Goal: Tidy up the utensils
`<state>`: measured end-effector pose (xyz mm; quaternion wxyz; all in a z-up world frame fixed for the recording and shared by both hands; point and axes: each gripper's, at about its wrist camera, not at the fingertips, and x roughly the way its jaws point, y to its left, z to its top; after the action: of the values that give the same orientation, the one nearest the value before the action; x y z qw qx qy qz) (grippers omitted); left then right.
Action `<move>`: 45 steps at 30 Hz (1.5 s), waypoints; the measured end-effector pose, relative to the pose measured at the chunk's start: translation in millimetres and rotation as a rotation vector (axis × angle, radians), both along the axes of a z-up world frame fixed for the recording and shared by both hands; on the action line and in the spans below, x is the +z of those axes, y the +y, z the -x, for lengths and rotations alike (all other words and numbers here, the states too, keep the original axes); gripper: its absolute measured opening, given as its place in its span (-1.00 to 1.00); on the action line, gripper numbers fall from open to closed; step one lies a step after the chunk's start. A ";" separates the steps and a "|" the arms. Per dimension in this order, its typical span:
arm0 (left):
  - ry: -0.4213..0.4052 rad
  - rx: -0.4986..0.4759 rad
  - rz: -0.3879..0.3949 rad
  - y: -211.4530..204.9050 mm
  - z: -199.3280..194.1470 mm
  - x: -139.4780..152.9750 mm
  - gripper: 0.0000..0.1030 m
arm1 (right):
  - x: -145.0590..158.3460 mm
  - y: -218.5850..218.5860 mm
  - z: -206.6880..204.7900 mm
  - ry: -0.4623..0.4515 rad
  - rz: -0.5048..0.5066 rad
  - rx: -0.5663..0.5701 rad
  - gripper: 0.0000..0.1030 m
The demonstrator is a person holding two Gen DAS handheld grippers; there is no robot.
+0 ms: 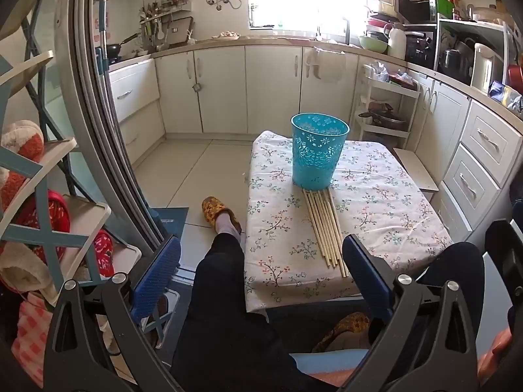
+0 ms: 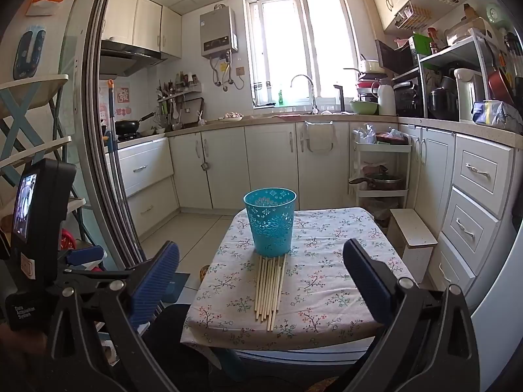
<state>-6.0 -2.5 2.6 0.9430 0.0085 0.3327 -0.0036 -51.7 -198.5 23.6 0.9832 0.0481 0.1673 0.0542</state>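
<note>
At the bottom of the left wrist view, the left gripper (image 1: pixel 261 261) is hanging with its blue ribbed fingers (image 1: pixel 160 274) spread wide apart, nothing between them but the person's dark-trousered leg (image 1: pixel 225 294) below. In the lower part of the right wrist view, the right gripper (image 2: pixel 261 274) is likewise standing fully spread and empty, short of the small table with the floral cloth (image 2: pixel 327 294). Just beyond it, a bundle of pale wooden chopsticks (image 2: pixel 270 289) is lying flat on the cloth in the centre of the frame, its near ends close to the table's front edge. Its far ends are touching the base of the turquoise perforated plastic basket (image 2: pixel 270 220), which is standing upright farther back on the table. Behind, across the upper half of the frame, white kitchen cabinets (image 2: pixel 271 163) are running beneath a bright window (image 2: pixel 300 49).
</note>
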 end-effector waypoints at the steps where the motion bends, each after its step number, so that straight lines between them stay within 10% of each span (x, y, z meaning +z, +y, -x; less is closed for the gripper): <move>1: 0.000 0.000 0.000 1.1 -0.8 -0.4 0.85 | 0.0 0.1 0.0 0.000 0.000 0.000 0.87; 45: -0.044 0.002 0.002 4.8 7.3 9.3 0.85 | -1.2 0.9 1.6 -0.002 -0.002 0.001 0.87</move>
<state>-13.2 2.3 11.9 0.9501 0.0072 0.3118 -0.0029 -53.3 -197.6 22.4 0.9834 0.0487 0.1661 0.0549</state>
